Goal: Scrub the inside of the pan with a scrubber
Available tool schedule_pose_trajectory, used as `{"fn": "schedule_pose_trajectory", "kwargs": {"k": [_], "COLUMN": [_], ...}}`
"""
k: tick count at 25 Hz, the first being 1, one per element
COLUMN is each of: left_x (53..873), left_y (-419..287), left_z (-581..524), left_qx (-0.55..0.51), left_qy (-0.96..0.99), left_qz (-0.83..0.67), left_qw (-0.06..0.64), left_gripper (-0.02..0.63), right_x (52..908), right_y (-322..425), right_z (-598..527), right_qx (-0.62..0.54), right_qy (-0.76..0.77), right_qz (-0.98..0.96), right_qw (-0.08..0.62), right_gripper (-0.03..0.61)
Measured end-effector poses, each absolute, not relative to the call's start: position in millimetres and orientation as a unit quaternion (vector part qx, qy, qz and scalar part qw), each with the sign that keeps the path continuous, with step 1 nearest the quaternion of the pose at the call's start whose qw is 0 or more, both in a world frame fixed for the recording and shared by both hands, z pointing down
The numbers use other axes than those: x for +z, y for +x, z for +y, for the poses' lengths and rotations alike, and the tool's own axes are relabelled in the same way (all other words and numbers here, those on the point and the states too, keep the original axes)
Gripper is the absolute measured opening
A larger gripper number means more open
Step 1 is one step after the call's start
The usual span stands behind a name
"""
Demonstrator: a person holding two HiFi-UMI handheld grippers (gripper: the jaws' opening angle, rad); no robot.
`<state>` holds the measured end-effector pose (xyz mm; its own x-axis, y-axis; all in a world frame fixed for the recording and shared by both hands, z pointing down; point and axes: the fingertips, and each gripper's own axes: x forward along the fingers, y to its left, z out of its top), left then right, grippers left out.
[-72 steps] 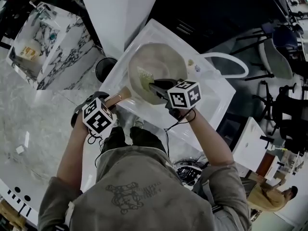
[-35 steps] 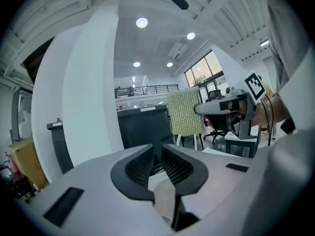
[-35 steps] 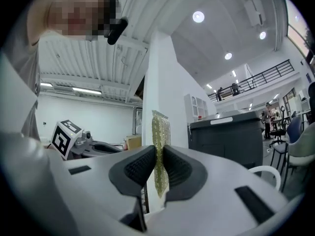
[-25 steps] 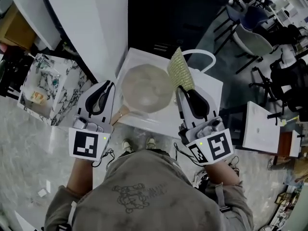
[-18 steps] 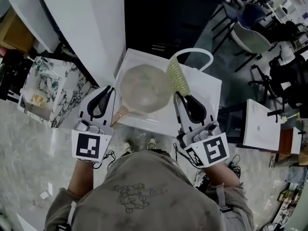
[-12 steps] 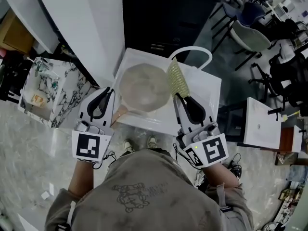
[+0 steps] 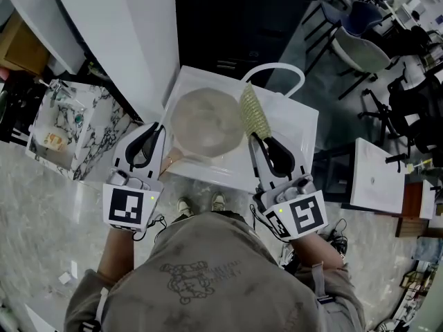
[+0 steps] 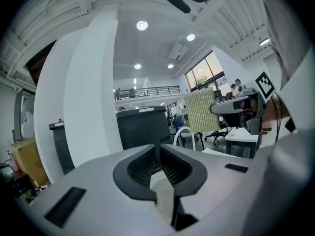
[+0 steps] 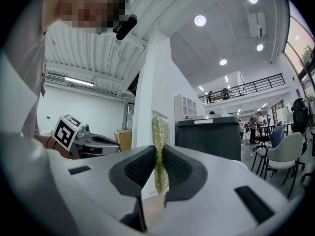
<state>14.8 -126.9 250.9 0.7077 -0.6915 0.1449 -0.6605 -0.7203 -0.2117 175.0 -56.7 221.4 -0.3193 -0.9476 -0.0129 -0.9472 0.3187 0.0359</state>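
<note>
- Pan (image 7: pixel 208 122): in the basin (image 7: pixel 301 133), toward its left side; handle (image 7: pixel 172 162) runs to the near left.
- Scrubber (image 7: pixel 254 113): upright over the pan's right rim, between the jaws of the right gripper (image 7: pixel 252 137).
- Left gripper (image 7: pixel 157 127): near left of the pan, just beside the handle.
- Chair (image 7: pixel 275 65): behind the pan, to its right.
- Marble box (image 7: pixel 66 126): well left of the pan.
- Small table (image 7: pixel 377 178): well right of the pan.

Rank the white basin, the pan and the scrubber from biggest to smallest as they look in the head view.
1. white basin
2. pan, lying inside the basin
3. scrubber, clamped in the right gripper and probably nearer the camera, yet clearly smallest
</note>
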Motion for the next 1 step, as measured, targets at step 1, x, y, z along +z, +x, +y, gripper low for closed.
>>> {"fn": "schedule_pose_trajectory", "kwargs": {"k": [1], "left_x": [250.4], "left_y": [15.3], "left_z": [-127.2], "left_qx": [-0.107], "left_qy": [-0.921], "left_qz": [0.367], "left_qw": [0.074], "left_gripper": [0.04], "right_x": [220.7], "right_y": [174.4], "right_z": [-56.4], "right_qx": [-0.022], "right_qy": [0.583], "right_qz": [-0.812], "right_qw": [0.009], "right_gripper": [0.063]}}
